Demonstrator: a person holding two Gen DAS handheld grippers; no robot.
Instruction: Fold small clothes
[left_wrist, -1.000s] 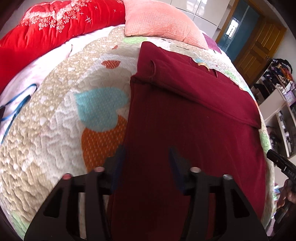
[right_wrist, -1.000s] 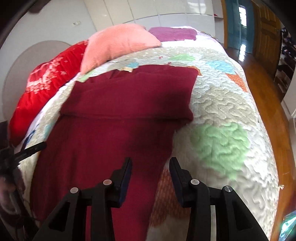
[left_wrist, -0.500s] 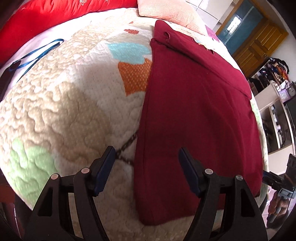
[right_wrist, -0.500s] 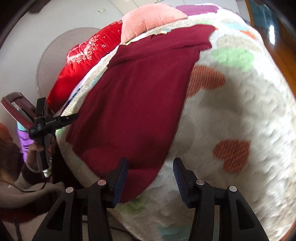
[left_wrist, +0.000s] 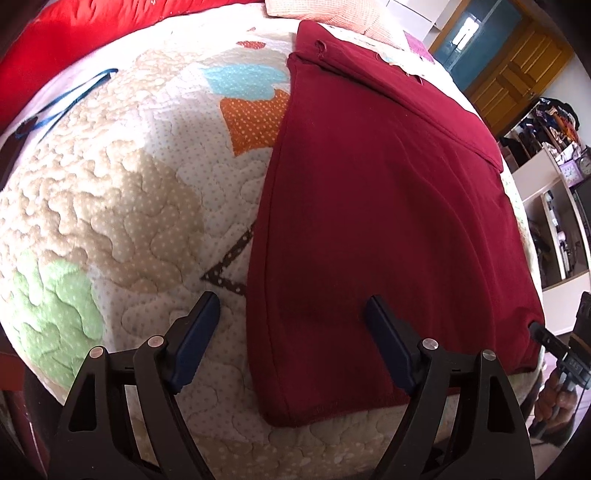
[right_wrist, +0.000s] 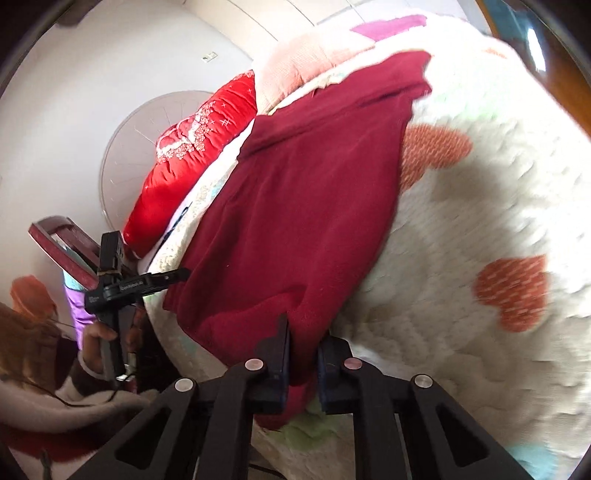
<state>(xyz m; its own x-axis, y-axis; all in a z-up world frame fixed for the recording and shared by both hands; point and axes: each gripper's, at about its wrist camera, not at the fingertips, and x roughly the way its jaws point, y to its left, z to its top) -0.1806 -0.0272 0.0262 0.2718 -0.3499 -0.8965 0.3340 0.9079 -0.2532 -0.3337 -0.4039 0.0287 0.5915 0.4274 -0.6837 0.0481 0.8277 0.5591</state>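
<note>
Right claw (right_wrist: 303, 354) now clamped on maroon garment (left_wrist: 384, 206) hem, left claw (left_wrist: 291, 332) wide; garment lengthwise toward pillow (left_wrist: 328, 14).

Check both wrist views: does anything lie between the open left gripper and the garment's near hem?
Nothing visible does. The left gripper hangs open over the garment corner, only bare quilt beside it. The right gripper already pinches the other corner.
</note>
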